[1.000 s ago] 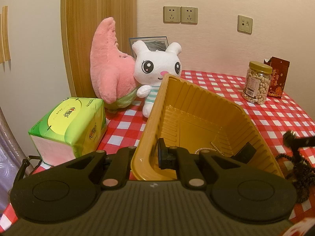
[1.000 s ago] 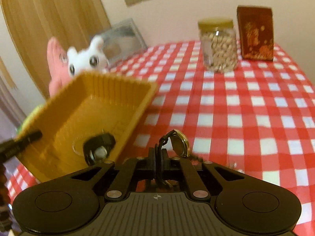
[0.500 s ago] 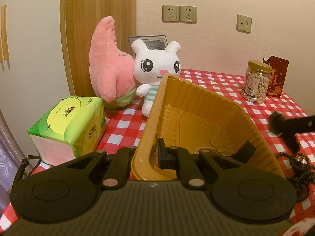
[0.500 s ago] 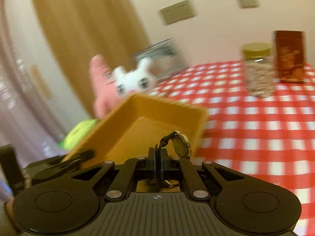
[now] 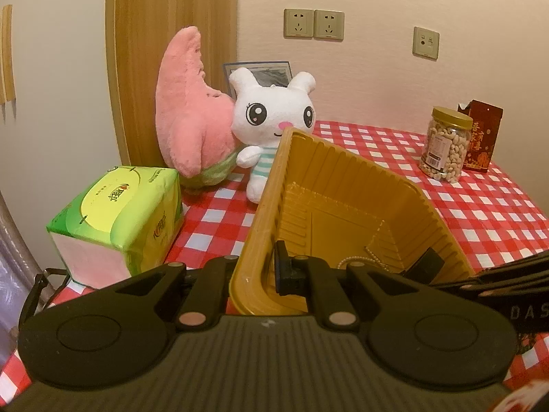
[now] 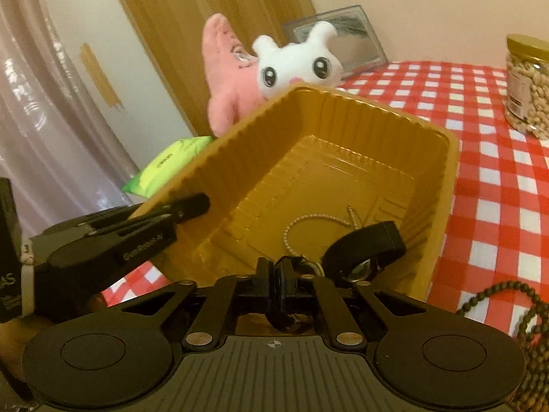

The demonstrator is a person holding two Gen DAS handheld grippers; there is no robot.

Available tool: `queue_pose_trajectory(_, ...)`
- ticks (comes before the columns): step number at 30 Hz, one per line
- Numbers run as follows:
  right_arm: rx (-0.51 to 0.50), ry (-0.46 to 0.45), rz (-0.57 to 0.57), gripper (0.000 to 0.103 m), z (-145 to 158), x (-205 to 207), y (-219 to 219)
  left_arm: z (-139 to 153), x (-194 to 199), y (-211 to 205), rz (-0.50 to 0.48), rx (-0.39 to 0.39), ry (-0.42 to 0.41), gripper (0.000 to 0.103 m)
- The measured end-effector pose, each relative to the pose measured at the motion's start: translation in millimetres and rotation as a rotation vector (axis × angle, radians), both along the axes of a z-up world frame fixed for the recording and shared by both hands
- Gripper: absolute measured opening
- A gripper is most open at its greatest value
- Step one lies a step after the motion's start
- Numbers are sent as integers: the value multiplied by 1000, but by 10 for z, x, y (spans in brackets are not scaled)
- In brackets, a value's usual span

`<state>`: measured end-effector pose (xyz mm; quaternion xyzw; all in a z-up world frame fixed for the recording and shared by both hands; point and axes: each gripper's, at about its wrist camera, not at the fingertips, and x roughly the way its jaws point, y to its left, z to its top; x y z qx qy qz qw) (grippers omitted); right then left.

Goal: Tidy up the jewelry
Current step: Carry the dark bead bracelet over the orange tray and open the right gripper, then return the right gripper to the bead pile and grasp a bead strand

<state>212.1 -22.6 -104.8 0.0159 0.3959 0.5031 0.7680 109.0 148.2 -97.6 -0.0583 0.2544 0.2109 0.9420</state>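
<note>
The left gripper (image 5: 260, 271) is clamped on the near left wall of a ribbed golden-yellow plastic tray (image 5: 343, 185), one pad inside and one outside, and holds the tray tilted above the table. The right gripper (image 6: 278, 274) has its pads pressed together on a small gold-rimmed round piece of jewelry (image 6: 310, 267), positioned over the tray's near rim.

Inside the tray, a fine pearl-bead chain (image 6: 308, 221) lies on the floor at 12 o'clock from the right gripper. A black band with a round face (image 6: 365, 247) rests against the wall at 2 o'clock. A dark brown bead string (image 6: 494, 295) lies on the cloth outside the tray, at 3 o'clock.

The surface is a table under a red-and-white checked cloth (image 5: 480, 213). In the left wrist view:
- 9 o'clock of the tray: green-and-yellow tissue pack (image 5: 116, 213).
- 11 o'clock: pink star-shaped plush (image 5: 188, 116).
- 12 o'clock: white rabbit plush (image 5: 274, 116), framed picture (image 5: 260, 72) behind it.
- 2 o'clock: clear jar of nuts with gold lid (image 5: 446, 147), dark red carton (image 5: 482, 134) beside it.

The cream wall carries outlet plates (image 5: 314, 24). A wooden panel (image 5: 171, 34) stands at the left.
</note>
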Motion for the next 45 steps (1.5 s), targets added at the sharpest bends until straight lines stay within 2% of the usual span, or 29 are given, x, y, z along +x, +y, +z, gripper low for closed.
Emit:
queue_pose_trajectory(5,5,14,-41,15,89,59,-122,-7,-4,9,-2,0,-1,8)
queue_pose_trajectory(9,27,12,-108,33,192,107,-381,-4,-1,8,-2,0,-1,8)
queue_pose_trajectory(12,22,13,-176,37,244,159,-604,-7,-3,12,-1,1,-1,8)
queue_pose_trajectory(20,-99,20,-353,39,190,280,-1139,-10,3,2,-1,9,2,8)
queue_pose_trajectory(32,-196,70,-499,40,30,199,-1922,-15,12,-13,-1,18,15,8)
queue_pose_trajectory(38,-215,87,-526,40,7,197,-2149,-19,7,-9,-2,20,16,8)
queue_pose_trajectory(45,-186,66,-509,40,-28,324,-2082,-18,8,-11,-1,19,15,8)
